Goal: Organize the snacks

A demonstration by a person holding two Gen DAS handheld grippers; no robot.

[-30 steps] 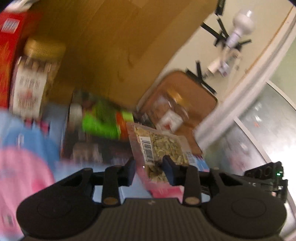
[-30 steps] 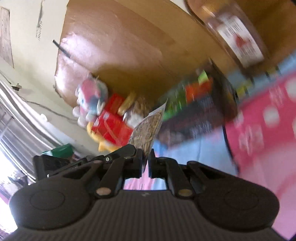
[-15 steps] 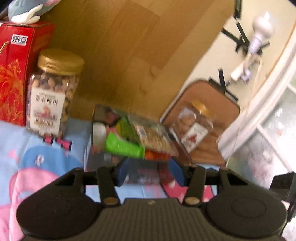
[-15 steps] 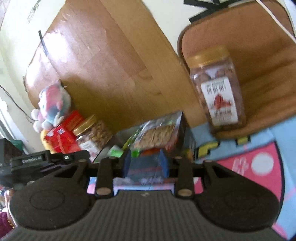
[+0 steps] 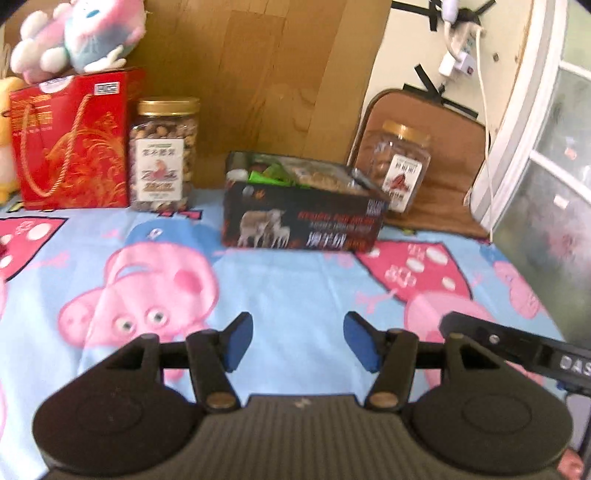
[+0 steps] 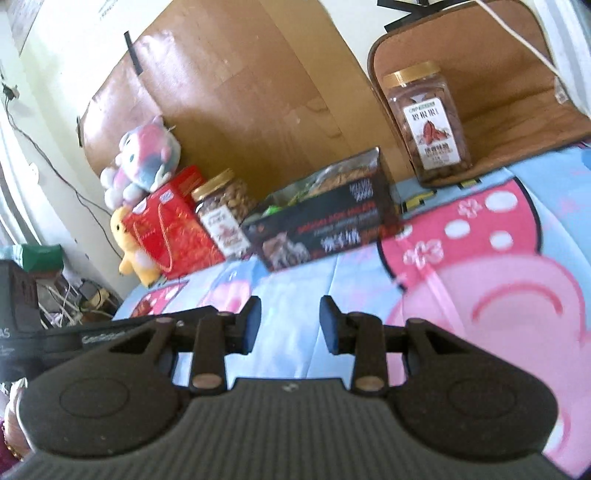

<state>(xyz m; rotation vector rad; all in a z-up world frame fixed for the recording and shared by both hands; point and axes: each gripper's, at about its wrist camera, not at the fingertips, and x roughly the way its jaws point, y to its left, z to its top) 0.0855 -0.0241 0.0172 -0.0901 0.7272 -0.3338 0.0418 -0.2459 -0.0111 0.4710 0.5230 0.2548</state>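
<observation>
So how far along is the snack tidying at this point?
Done: snack packets sit in the black box. In hand: nothing; the left gripper and right gripper have just been opening and are empty. Left: maybe the two jars flanking the box; no loose packets show on the sheet.

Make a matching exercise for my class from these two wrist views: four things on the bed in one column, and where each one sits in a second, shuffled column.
Things
1. plush toy
2. black box
3. square nut jar
4. round nut jar

Places
A. on the brown cushion
B. beside the red gift box, to its right
C. on top of the red gift box
D. on the cartoon sheet, between the two jars

Pairs: 1-C, 2-D, 3-A, 4-B
</observation>
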